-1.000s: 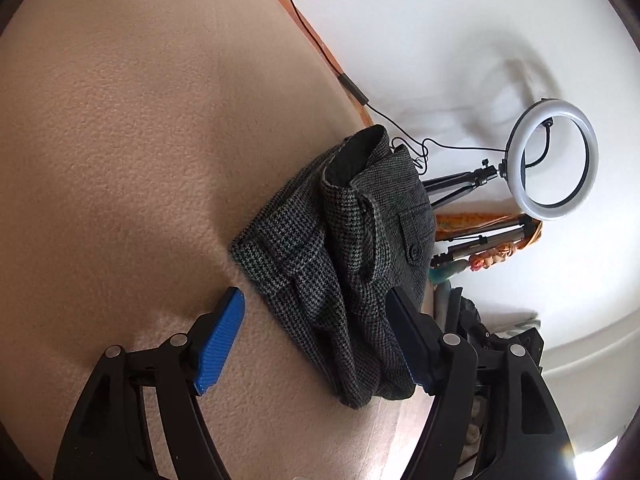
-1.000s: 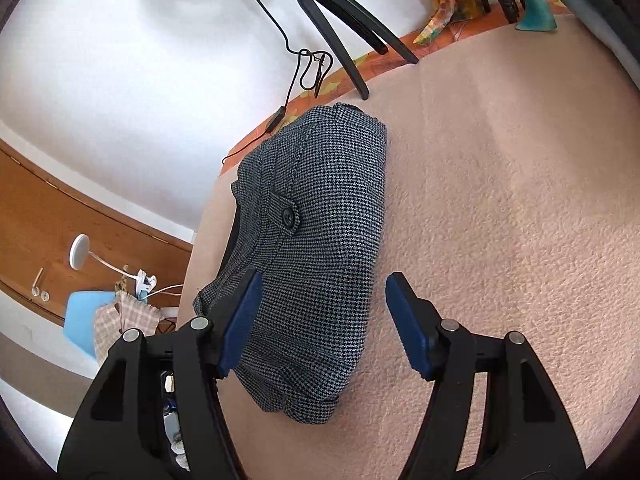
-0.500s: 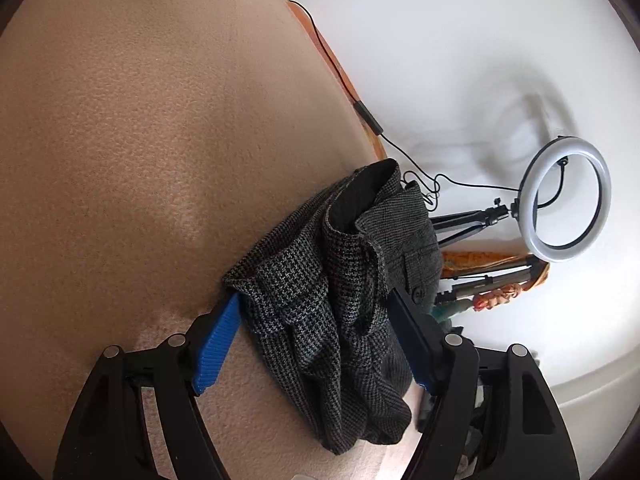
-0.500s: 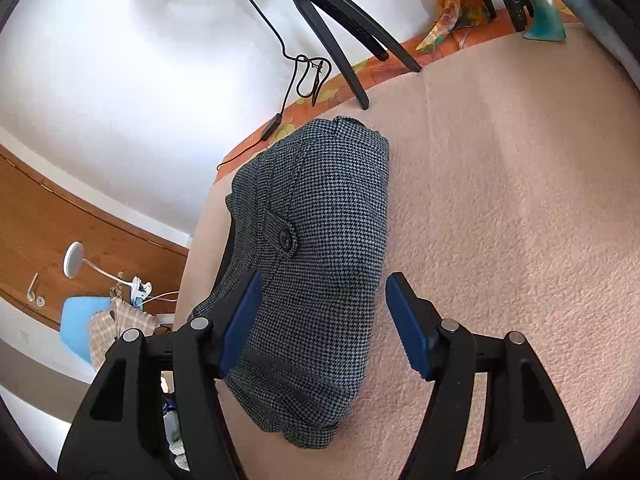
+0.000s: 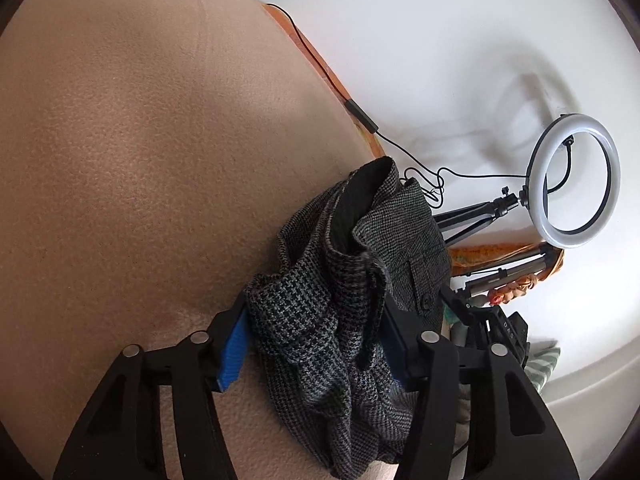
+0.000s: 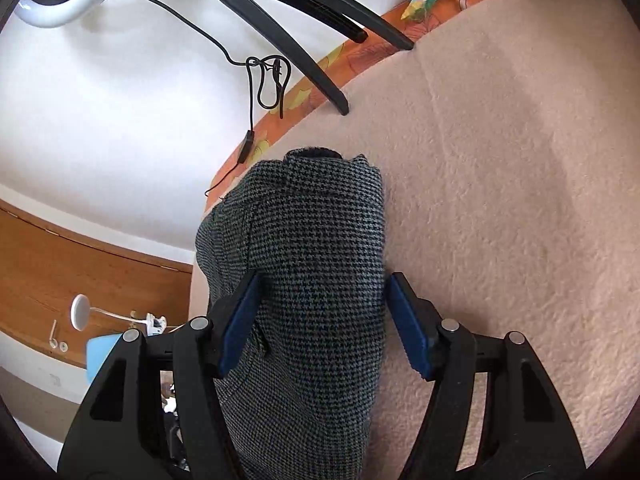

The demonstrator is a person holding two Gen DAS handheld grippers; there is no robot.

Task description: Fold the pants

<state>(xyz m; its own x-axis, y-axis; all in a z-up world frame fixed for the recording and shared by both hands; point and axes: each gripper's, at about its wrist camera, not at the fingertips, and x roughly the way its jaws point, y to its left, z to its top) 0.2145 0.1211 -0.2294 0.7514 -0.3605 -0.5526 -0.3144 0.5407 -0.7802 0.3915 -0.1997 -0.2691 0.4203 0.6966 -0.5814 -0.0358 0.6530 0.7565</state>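
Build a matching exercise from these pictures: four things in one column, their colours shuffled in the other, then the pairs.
Things:
1. pants
2. ring light
3. blanket
4. cable

Colours:
a. white
b. black
c. beige
d. grey check

Pairs: 1-d, 2-a, 3-c, 4-b
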